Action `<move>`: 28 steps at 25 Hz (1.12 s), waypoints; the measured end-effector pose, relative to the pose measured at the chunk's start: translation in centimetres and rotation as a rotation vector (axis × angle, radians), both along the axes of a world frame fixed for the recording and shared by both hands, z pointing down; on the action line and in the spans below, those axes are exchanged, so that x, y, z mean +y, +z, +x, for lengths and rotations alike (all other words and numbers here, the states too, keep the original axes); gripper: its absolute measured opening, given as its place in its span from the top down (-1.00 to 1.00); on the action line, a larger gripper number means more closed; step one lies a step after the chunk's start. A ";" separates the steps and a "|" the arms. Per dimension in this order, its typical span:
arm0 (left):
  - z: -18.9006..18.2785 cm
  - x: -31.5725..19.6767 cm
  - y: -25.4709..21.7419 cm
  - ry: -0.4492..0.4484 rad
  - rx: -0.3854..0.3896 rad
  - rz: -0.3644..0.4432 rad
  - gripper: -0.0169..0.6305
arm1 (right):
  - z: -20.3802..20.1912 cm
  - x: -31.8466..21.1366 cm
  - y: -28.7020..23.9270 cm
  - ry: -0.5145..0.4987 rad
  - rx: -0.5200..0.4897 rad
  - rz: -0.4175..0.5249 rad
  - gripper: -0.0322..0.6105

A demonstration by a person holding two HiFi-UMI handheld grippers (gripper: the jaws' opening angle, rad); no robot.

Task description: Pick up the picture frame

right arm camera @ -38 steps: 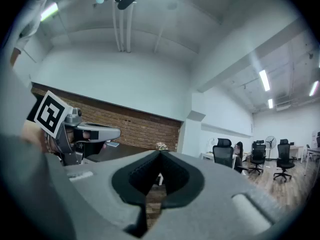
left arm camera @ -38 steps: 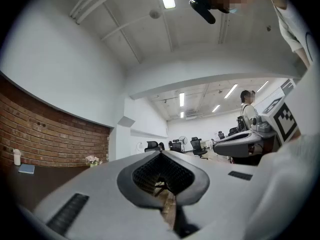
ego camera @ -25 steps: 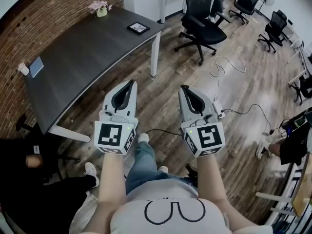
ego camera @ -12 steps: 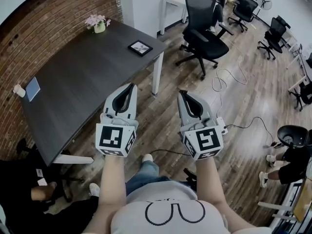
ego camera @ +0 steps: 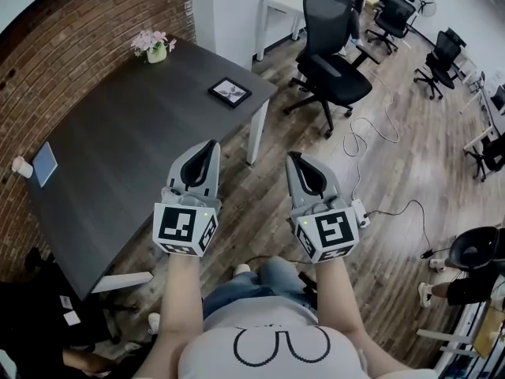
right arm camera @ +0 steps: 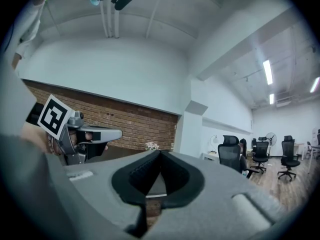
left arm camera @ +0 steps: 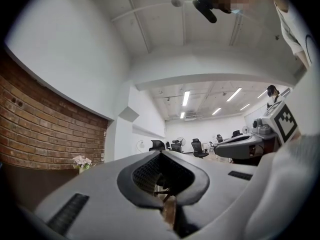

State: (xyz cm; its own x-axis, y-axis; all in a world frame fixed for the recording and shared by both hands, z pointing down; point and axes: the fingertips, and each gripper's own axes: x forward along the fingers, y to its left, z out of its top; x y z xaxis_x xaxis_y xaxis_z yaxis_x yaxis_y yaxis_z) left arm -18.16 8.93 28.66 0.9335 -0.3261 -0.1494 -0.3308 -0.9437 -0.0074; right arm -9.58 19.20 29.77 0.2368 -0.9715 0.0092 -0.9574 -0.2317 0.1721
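The picture frame (ego camera: 230, 91) is small and dark with a light picture inside. It lies flat near the far right corner of the dark table (ego camera: 118, 148) in the head view. My left gripper (ego camera: 210, 145) is shut and empty, held over the table's near right edge, well short of the frame. My right gripper (ego camera: 294, 158) is shut and empty too, over the wood floor right of the table leg. In the left gripper view my left gripper (left arm camera: 161, 153) points level into the room. In the right gripper view my right gripper (right arm camera: 160, 151) faces the brick wall.
A pot of pink flowers (ego camera: 155, 46) stands at the table's far corner. A blue notebook (ego camera: 43, 163) and a white cup (ego camera: 19, 167) sit at its left end. Black office chairs (ego camera: 331, 54) stand beyond the table. Cables (ego camera: 371, 129) trail over the floor. A brick wall (ego camera: 55, 61) runs along the left.
Both grippers, still shut, have moved forward with the person along the table. The picture frame and the table's far corner now lie nearer. The person's feet have stepped on.
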 end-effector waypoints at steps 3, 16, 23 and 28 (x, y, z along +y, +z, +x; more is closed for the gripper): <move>1.4 -1.2 0.5 0.007 -0.003 -0.013 0.95 | 1.2 -1.3 0.1 0.003 0.006 -0.006 0.91; 8.9 -8.7 1.6 -0.092 -0.013 -0.020 0.95 | 10.0 -9.5 0.3 -0.075 0.017 -0.001 0.90; 15.1 -13.6 2.1 -0.174 -0.033 -0.042 0.95 | 16.7 -15.7 0.3 -0.176 0.017 -0.015 0.90; 18.9 -17.5 2.3 -0.281 -0.014 -0.089 0.95 | 21.6 -20.0 0.3 -0.266 0.015 -0.028 0.90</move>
State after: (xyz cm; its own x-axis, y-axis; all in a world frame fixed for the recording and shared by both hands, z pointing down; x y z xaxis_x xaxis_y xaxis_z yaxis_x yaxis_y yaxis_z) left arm 0.75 -8.58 30.95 0.8067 -0.5830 -0.0968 -0.5794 -0.8125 0.0650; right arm 12.01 -0.77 30.05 -0.0264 -0.9990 0.0352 -0.9814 0.0326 0.1891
